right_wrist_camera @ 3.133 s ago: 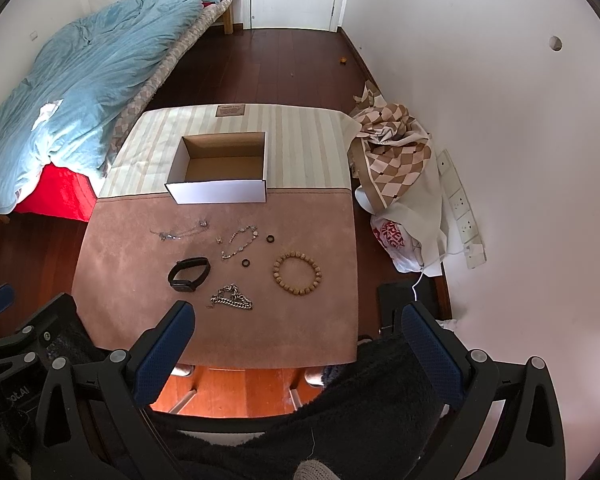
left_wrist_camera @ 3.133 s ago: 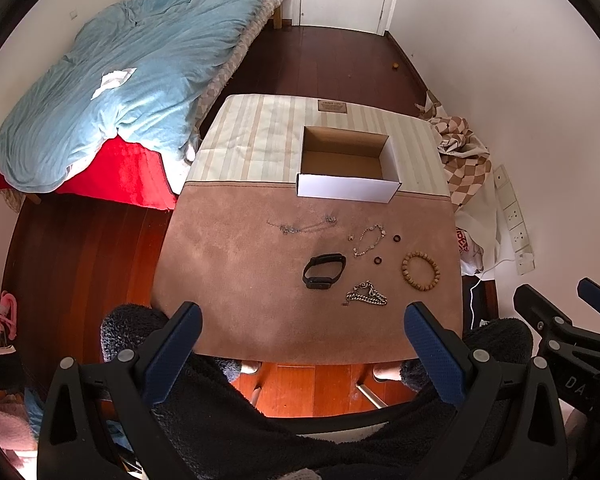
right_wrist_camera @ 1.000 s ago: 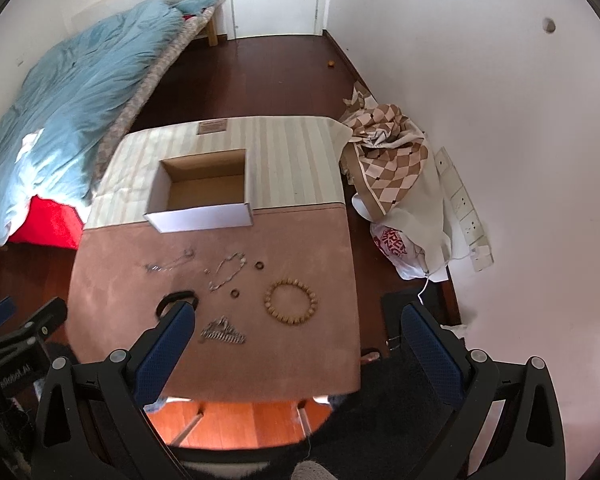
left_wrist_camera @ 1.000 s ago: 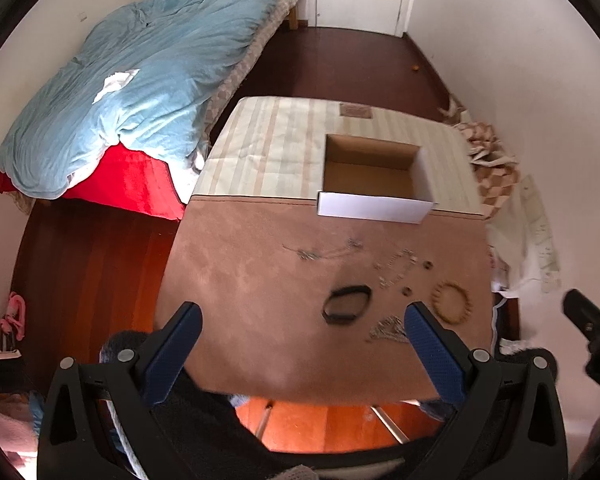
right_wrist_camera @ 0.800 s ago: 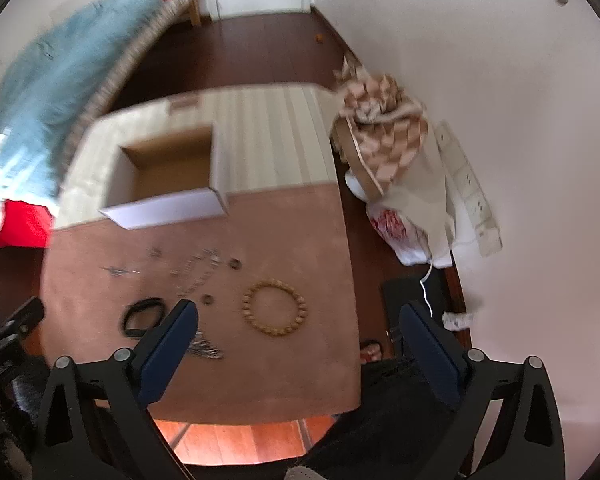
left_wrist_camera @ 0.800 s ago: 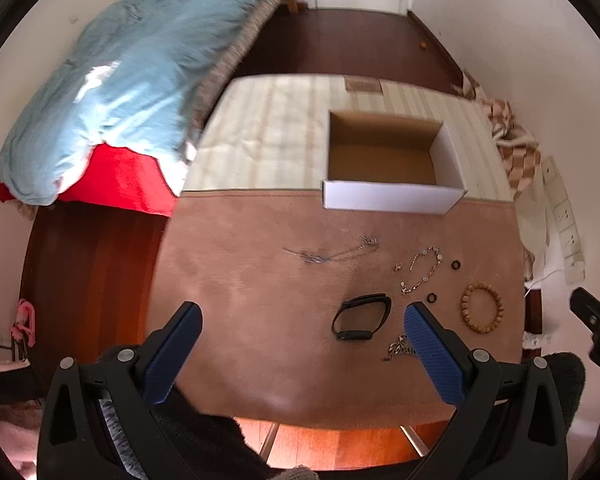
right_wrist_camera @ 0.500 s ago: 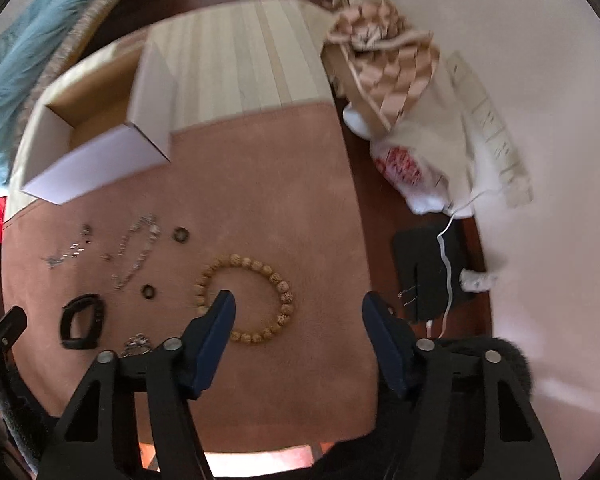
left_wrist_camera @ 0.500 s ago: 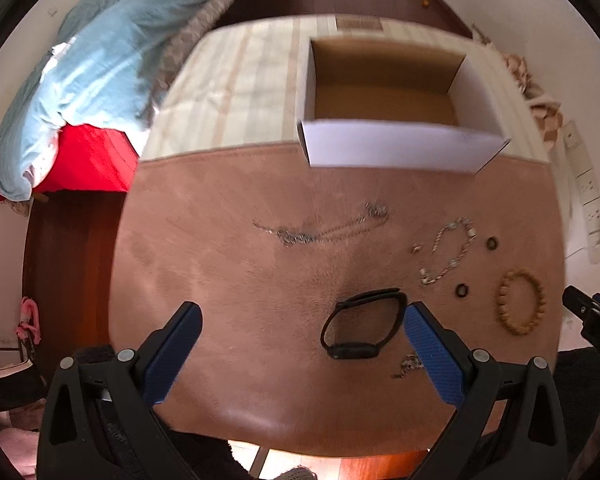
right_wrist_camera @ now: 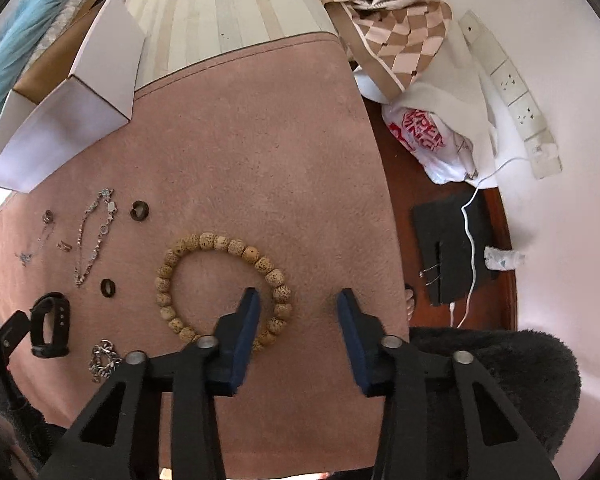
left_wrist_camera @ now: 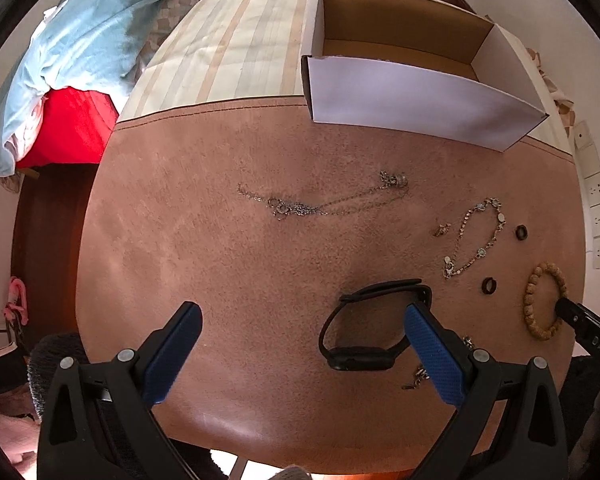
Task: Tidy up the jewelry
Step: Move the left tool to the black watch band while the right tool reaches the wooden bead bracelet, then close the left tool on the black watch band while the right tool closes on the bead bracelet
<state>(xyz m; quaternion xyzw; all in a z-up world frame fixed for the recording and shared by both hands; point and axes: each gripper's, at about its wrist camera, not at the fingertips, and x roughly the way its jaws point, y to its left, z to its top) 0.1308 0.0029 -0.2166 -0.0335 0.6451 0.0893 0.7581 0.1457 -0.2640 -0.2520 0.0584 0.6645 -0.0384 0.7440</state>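
left gripper (left_wrist_camera: 300, 320): wide open, holding nothing, low over the brown worktop (left_wrist_camera: 204, 248); its right finger overlaps the black band (left_wrist_camera: 364, 328)
right gripper (right_wrist_camera: 296, 308): partly open, holding nothing; its left finger sits inside the bead bracelet (right_wrist_camera: 220, 284), the other outside the loop
box (left_wrist_camera: 412, 92): open, at the far side of the worktop
other jewelry: thin necklace (left_wrist_camera: 324, 204), chain bracelet (left_wrist_camera: 476, 236) and two dark rings (left_wrist_camera: 489, 285) lie loose between box and grippers
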